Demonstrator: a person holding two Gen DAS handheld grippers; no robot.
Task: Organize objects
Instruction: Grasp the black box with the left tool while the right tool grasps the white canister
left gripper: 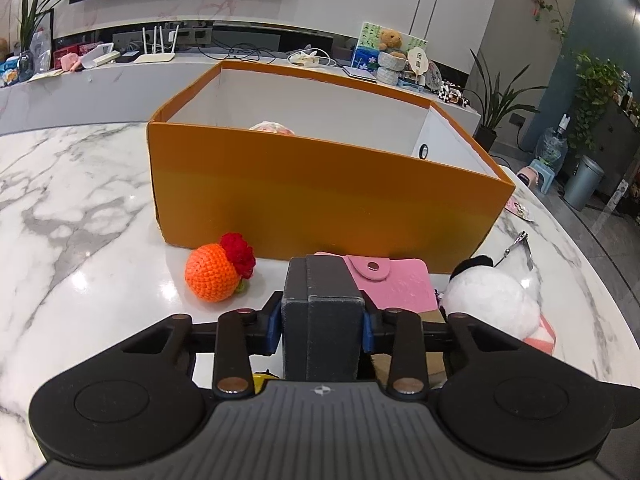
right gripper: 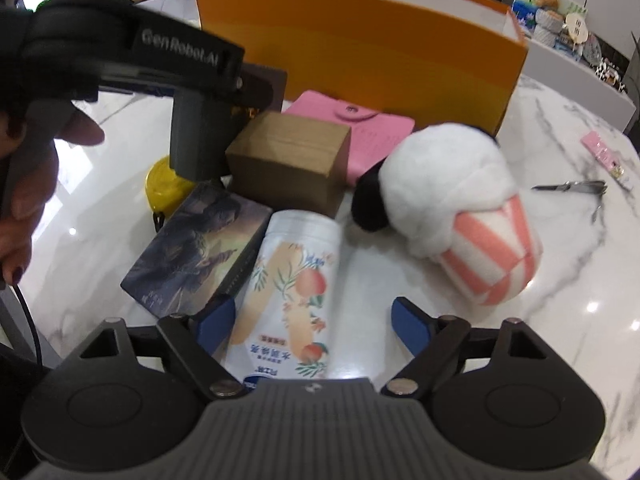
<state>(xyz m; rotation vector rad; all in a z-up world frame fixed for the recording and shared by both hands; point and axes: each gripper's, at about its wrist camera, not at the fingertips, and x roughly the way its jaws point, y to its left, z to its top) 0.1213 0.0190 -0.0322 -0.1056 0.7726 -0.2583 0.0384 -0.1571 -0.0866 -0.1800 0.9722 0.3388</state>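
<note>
My left gripper is shut on a dark grey block, held above the marble table in front of the orange box; it also shows in the right wrist view. An orange crochet ball with a red flower lies by the box. A pink wallet, a white plush and a brown box sit behind. My right gripper is open, its jaws on either side of a white peach-print bottle lying on the table.
A dark picture box and a yellow object lie left of the bottle. Metal clippers and a pink strip lie at the right. A pink item sits inside the orange box. The table edge curves away at the right.
</note>
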